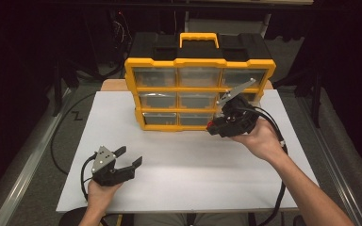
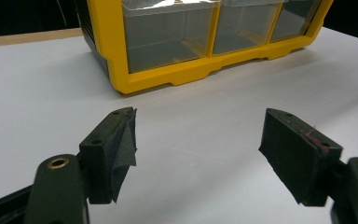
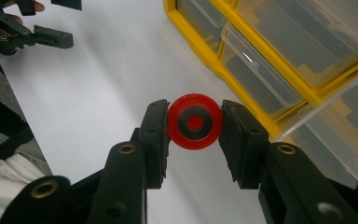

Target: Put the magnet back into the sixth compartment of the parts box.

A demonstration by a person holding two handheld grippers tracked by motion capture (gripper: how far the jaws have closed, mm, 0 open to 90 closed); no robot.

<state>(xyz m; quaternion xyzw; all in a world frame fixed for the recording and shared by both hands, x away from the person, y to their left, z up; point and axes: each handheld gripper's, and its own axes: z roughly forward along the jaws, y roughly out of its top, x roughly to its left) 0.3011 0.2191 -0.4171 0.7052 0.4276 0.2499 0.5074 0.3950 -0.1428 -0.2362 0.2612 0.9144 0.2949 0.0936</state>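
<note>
Table [image 1: 179, 179]: white top, bare at the near half, so both hands are left room to work in front of the cabinet. Drawer cabinet [image 1: 199, 62]: yellow frame, black top with yellow handle, stood upright at the far edge with its face toward the person, presumably so the drawers can be reached head-on; three rows of three clear drawers are counted. Bottom-left drawer [image 2: 168, 35]: seen through its clear front, nothing visible inside; the contents of the other drawers cannot be told, though none looks filled. One drawer at the right side [image 3: 335, 126] appears pulled out near the right gripper, likely as source or destination of the disc; which of the two cannot be judged. Right gripper [image 3: 195, 122]: held up against the cabinet's lower right, jaws narrowed onto the disc, pinched by its rim so the flat face stays visible. Left gripper [image 1: 125, 159]: rested low near the table's front left, well apart from the cabinet, jaws spread wide and empty, apparently idle. Red disc [image 3: 195, 122]: small, round, dark ring and red centre, gripped between the right jaws, just beside the cabinet.
</note>
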